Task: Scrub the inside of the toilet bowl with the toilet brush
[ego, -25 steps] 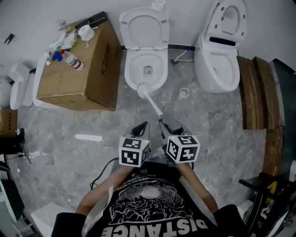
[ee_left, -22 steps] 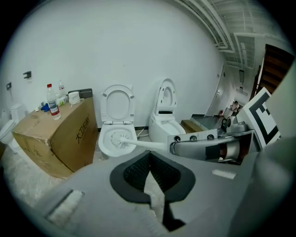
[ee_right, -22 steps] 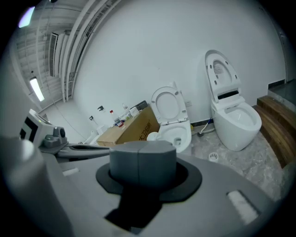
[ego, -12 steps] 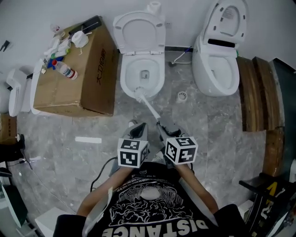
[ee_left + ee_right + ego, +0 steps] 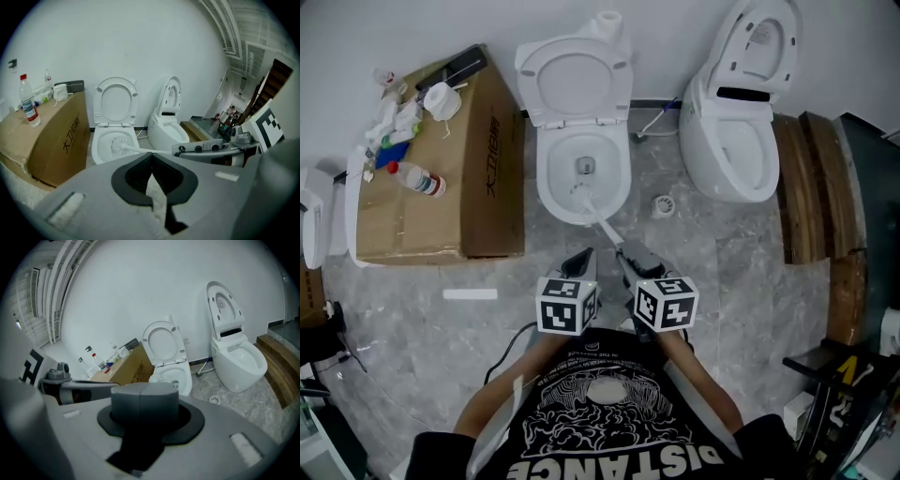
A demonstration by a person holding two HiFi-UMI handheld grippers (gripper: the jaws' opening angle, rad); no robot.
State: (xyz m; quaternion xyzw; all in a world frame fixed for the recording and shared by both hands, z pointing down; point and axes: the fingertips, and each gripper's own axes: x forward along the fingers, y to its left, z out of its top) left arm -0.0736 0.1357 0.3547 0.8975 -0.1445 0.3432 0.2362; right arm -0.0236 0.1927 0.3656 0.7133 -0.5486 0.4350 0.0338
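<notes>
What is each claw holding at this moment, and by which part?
The right claw grips the toilet brush by the near end of its handle. The left claw is shut on nothing.

The grey marbled floor (image 5: 741,281) is bearing everything. A cardboard box (image 5: 492,178) is sitting at upper left, a toilet (image 5: 546,183) with its lid raised is standing just beside it at upper centre, and a second toilet (image 5: 731,141) is standing at upper right (a small round drain (image 5: 662,203) is lying between the two). Wooden planks (image 5: 806,187) are lying along the right side, a white strip (image 5: 470,294) is lying at centre left, and a black cable (image 5: 502,352) is trailing below it.
</notes>
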